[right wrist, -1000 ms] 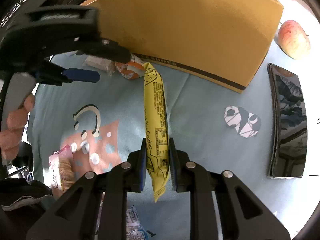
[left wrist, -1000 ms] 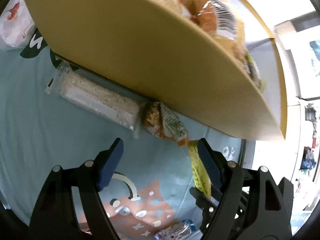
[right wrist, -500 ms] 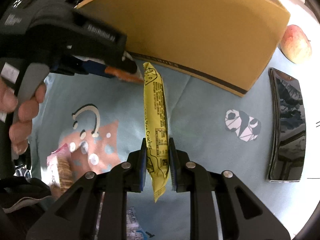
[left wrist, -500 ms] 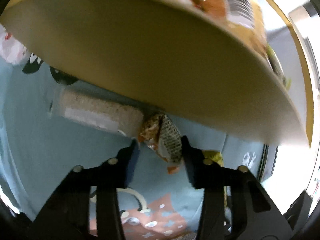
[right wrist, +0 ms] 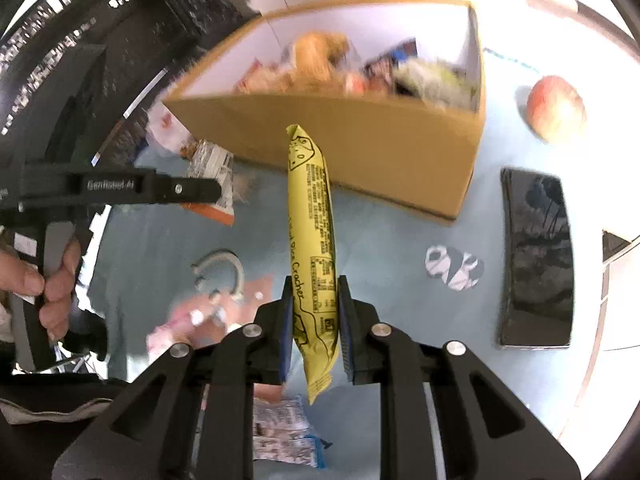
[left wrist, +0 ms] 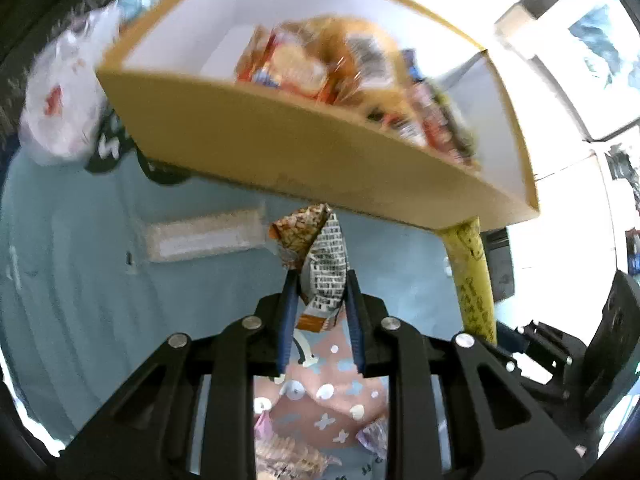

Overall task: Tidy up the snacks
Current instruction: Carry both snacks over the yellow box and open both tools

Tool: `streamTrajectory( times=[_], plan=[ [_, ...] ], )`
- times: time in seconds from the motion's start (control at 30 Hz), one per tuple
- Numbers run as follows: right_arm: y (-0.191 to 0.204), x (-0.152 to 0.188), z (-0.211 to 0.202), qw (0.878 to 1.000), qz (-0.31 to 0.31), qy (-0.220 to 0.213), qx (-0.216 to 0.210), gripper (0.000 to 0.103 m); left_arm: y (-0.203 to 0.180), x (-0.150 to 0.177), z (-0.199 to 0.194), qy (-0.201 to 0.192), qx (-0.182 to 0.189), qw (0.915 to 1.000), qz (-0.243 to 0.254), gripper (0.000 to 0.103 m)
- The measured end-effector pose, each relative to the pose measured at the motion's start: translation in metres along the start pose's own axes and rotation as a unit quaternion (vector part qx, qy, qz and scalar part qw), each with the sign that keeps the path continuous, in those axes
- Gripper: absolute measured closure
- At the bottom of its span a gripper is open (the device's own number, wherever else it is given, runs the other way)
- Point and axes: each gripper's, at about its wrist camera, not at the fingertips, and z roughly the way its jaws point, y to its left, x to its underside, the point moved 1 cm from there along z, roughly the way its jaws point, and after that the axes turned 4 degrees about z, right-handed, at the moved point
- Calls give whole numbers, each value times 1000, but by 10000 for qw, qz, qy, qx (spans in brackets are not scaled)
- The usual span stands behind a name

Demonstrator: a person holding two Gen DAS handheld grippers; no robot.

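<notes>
The left tool (left wrist: 319, 300), open a second earlier, had closed on the orange packet (left wrist: 316, 264) and lifted it. The right tool (right wrist: 314, 312) still gripped the yellow stick (right wrist: 314, 240). Both snacks hung raised before the box (right wrist: 360, 136), seemingly ready to drop in.

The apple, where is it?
In the right wrist view, the apple sits on the blue cloth at the far right, just past the cardboard box and above the black phone.

Right gripper (right wrist: 314, 296) clamps yellow cracker pack (right wrist: 312, 236) before box (right wrist: 360, 140).
</notes>
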Motion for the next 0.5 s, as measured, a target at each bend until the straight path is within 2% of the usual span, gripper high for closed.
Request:
streamTrajectory(
  times=[0.1, 0.27, 0.43, 0.5],
  plan=[
    [6, -7, -19, 9996, -12, -249, -113, 84, 11, -1, -37, -255, 44, 9994, 220, 80],
    [8, -38, -56, 9969, 32, -720, -317, 84, -7, -16, -77, -789, 51, 9954, 545, 80],
    [0, -86, -63, 9937, 129, -1089, -231, 84, -21, -71, -87, -1211, -71, 9906, 640, 80],
    [-8, -106, -55, 9932, 230, -1138, -86, 84, -30, -98, -70, -1246, -226, 9900, 627, 80]
  ],
)
